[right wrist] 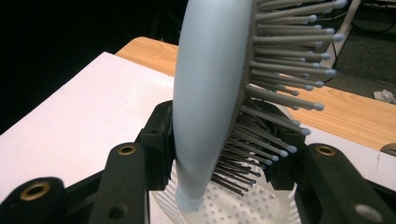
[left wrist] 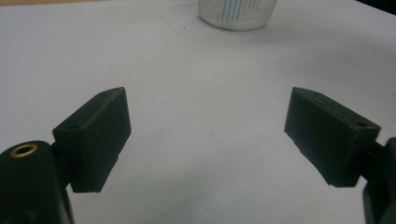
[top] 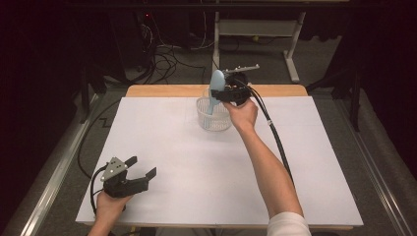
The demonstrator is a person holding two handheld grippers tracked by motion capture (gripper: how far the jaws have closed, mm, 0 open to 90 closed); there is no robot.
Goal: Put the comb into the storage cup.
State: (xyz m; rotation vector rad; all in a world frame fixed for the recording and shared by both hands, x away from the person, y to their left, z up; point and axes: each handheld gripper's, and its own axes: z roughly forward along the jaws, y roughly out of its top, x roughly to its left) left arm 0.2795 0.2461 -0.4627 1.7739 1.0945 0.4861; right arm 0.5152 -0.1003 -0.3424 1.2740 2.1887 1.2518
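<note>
A pale blue hairbrush (top: 217, 81) stands nearly upright with its handle down inside a clear ribbed cup (top: 214, 119) at the back middle of the white table. My right gripper (top: 221, 94) is shut on the hairbrush (right wrist: 210, 84) low on its head. One jaw presses the smooth back and the other presses into the bristles. The handle's tip rests in the cup's perforated bottom (right wrist: 243, 210). My left gripper (top: 142, 165) sits open near the front left corner, nothing between its jaws (left wrist: 208, 135). It faces the cup (left wrist: 236, 14).
A white sheet (top: 196, 162) covers the table, and a strip of bare wood (top: 162, 90) shows along the far edge. The right gripper's black cable (top: 275, 137) trails along the forearm. Behind the table are floor cables (top: 167, 59) and a desk frame (top: 292, 54).
</note>
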